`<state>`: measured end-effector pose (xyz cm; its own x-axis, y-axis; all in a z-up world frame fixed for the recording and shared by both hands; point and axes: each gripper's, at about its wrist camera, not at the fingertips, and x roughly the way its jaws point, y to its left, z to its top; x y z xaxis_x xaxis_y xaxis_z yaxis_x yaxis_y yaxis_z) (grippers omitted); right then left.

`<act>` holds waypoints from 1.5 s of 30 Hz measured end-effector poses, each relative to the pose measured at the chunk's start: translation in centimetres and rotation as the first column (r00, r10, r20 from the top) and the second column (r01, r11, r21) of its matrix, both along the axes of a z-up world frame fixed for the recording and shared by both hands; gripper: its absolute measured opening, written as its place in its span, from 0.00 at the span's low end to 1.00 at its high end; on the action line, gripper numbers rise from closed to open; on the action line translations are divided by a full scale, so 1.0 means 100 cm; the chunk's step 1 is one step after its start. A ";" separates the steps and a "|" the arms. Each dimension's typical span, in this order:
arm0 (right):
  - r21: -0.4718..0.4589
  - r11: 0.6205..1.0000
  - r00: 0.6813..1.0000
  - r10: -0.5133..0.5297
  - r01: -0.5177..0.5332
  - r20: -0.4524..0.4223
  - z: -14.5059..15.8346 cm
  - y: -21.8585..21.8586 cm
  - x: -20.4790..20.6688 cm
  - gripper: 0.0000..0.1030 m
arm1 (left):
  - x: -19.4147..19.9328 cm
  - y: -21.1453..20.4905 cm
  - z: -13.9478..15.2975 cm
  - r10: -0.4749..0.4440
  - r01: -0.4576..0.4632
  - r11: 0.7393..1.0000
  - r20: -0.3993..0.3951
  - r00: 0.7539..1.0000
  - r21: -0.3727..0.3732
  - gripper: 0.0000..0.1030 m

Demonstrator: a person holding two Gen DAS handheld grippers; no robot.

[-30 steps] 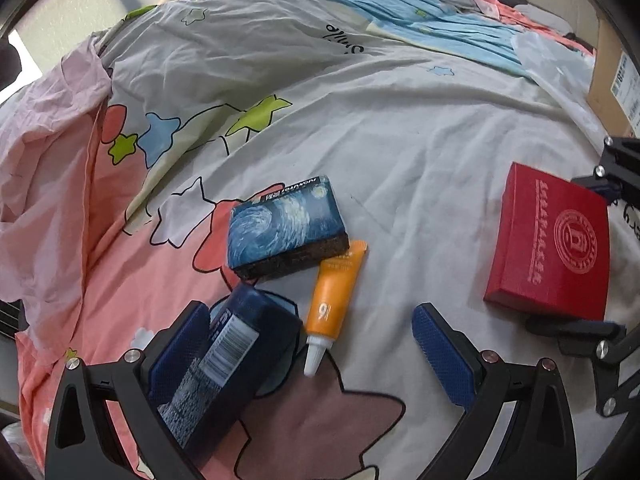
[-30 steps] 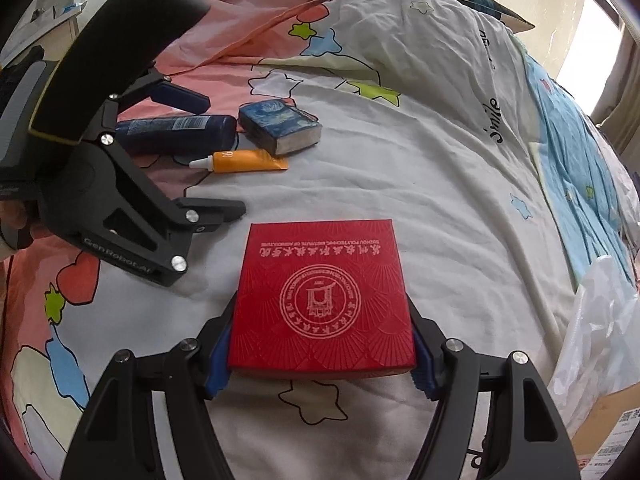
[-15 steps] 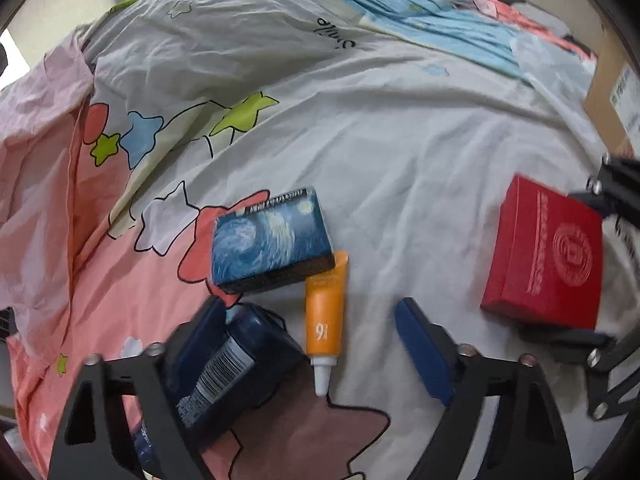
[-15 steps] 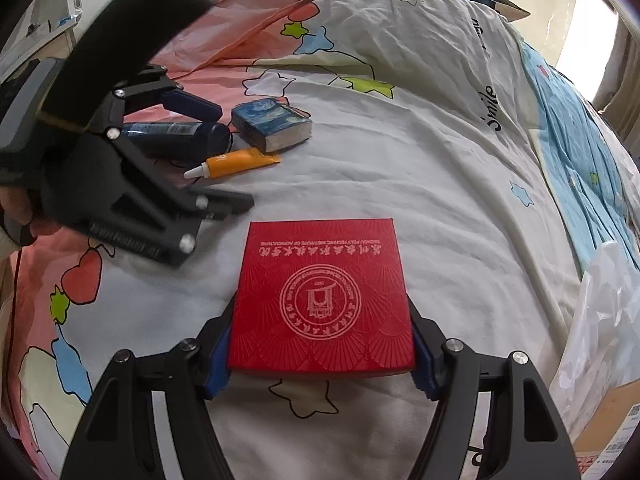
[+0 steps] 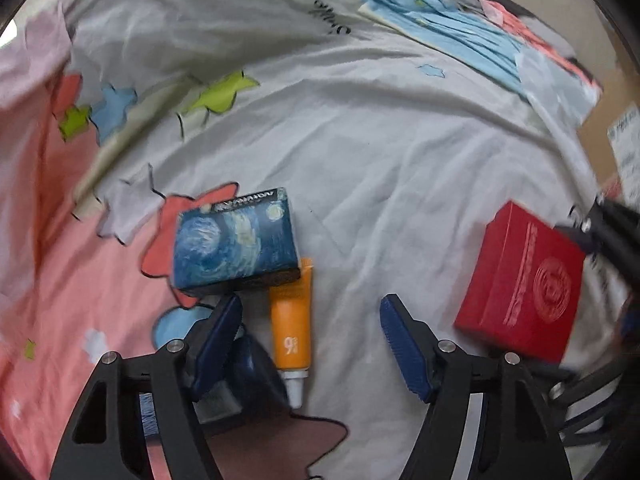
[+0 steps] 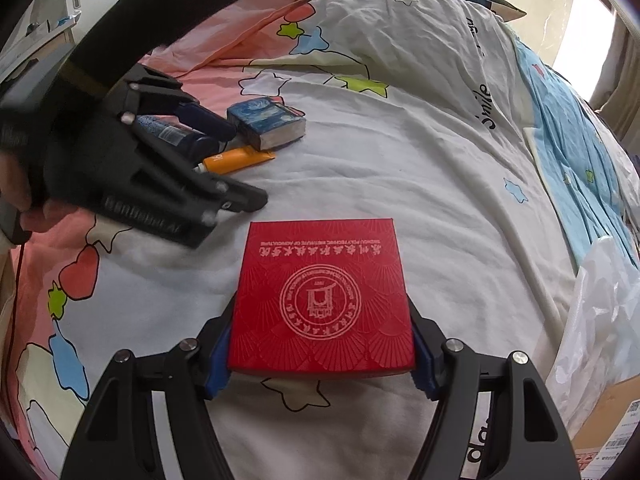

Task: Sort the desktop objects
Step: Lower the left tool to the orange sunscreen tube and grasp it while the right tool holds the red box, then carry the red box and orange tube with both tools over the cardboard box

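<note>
My right gripper (image 6: 320, 356) is shut on a flat red box (image 6: 322, 300) with a white seal, held just above the bedsheet; the box also shows in the left wrist view (image 5: 524, 284). My left gripper (image 5: 312, 336) is open and empty, its jaws on either side of an orange tube (image 5: 291, 320). A dark blue bottle (image 5: 244, 376) lies under its left finger. A blue starry-night box (image 5: 234, 240) lies just beyond the tube. In the right wrist view the left gripper (image 6: 224, 160) hovers over the tube (image 6: 236, 159), the bottle (image 6: 176, 136) and the starry box (image 6: 268, 122).
Everything lies on a bed with a star-patterned quilt (image 5: 360, 128). A light blue cloth (image 6: 576, 132) lies at the far right. A white plastic bag (image 6: 600, 320) and a cardboard box (image 6: 612, 420) sit at the right edge.
My left gripper has shifted right, from around the dark blue bottle to around the orange tube. The right gripper still holds the red box in place.
</note>
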<state>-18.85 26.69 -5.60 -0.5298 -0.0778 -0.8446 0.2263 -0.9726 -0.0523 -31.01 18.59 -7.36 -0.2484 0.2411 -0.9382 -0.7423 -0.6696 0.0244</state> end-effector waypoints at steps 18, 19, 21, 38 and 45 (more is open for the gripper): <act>-0.001 1.000 1.000 -0.005 0.005 -0.002 -0.001 -0.001 0.001 0.65 | 0.035 0.004 0.011 -0.074 0.074 0.997 -0.027 0.997 0.006 0.19; 0.000 1.000 1.000 0.001 -0.001 -0.002 -0.001 0.001 0.001 0.65 | 0.039 0.003 0.013 -0.074 0.074 0.997 -0.029 0.997 0.003 0.19; -0.006 1.000 1.000 0.006 -0.006 -0.005 0.000 0.003 0.002 0.65 | 0.046 0.001 0.017 -0.071 0.071 0.997 -0.032 0.997 0.002 0.19; -0.103 0.994 0.999 0.034 -0.038 -0.033 0.022 -0.031 0.048 0.65 | 0.129 -0.049 0.059 -0.007 0.009 0.999 -0.072 0.997 0.033 0.19; -0.073 0.995 0.996 0.059 -0.064 -0.069 0.043 -0.056 0.083 0.65 | 0.164 -0.069 0.073 0.012 -0.007 0.998 -0.087 0.996 0.059 0.19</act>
